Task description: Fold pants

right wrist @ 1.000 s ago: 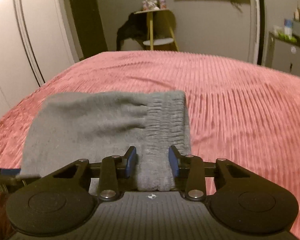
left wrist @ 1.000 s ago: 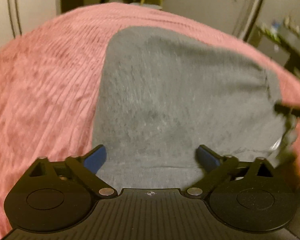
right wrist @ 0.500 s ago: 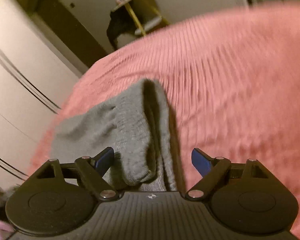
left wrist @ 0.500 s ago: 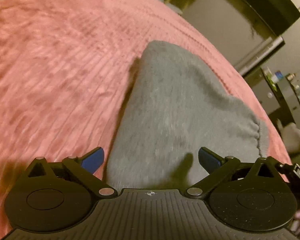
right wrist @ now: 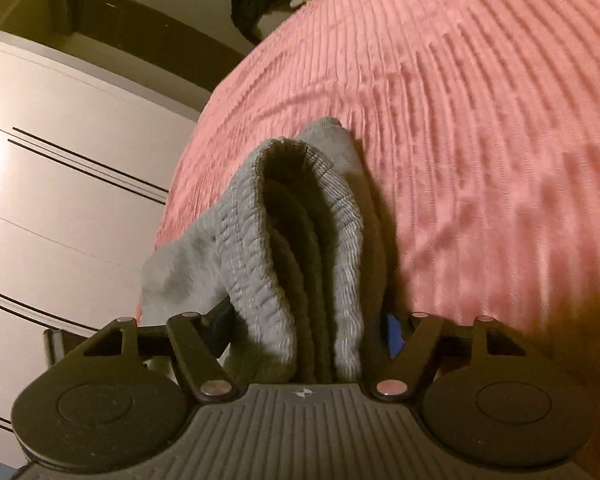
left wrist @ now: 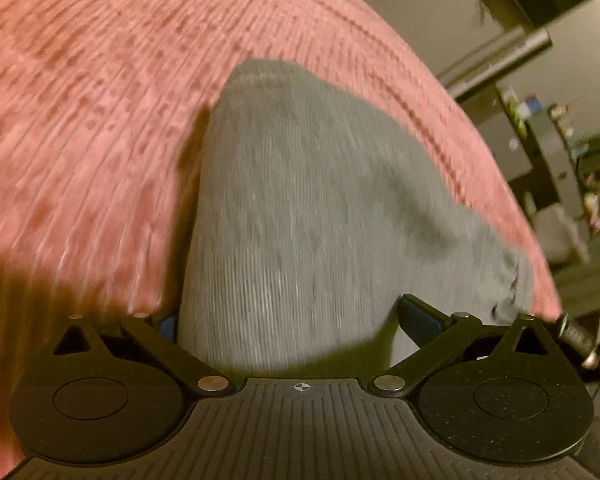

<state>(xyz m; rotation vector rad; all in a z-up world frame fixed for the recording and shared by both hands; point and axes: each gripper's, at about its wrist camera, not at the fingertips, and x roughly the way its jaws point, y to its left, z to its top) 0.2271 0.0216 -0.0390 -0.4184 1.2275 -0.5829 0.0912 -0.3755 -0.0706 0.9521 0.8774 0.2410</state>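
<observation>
**A:** so where are the pants at right now?

**B:** The grey sweatpants [left wrist: 324, 208] are folded into a thick bundle lying on the pink ribbed bedspread [left wrist: 100, 120]. Both grippers are at the near end of it. From the left wrist cam the flat knit side fills the middle of the frame, running away toward the far edge of the bed.

**A:** and the left gripper [left wrist: 290, 322]?

**B:** Spread wide, with the bundle sitting in the gap. One blue pad [left wrist: 418, 316] shows at the fabric's right edge; the other is mostly tucked behind the cloth on the left. Can't tell if they're actually pressing or just bracketing it, the frame's pretty blurry.

**A:** right one?

**B:** The right gripper [right wrist: 306, 334] is about half open, with the elastic waistband end [right wrist: 300, 240] stacked in layers between its fingers. You see the ribbed waistband curling over in a loop, folds packed between the jaws. Fabric looks to touch both sides, but a firm squeeze I can't confirm.

**A:** anything else around?

**B:** White wardrobe doors [right wrist: 60, 160] off to the left in the right cam, and a cluttered shelf [left wrist: 548, 140] beyond the bed in the left cam.
</observation>
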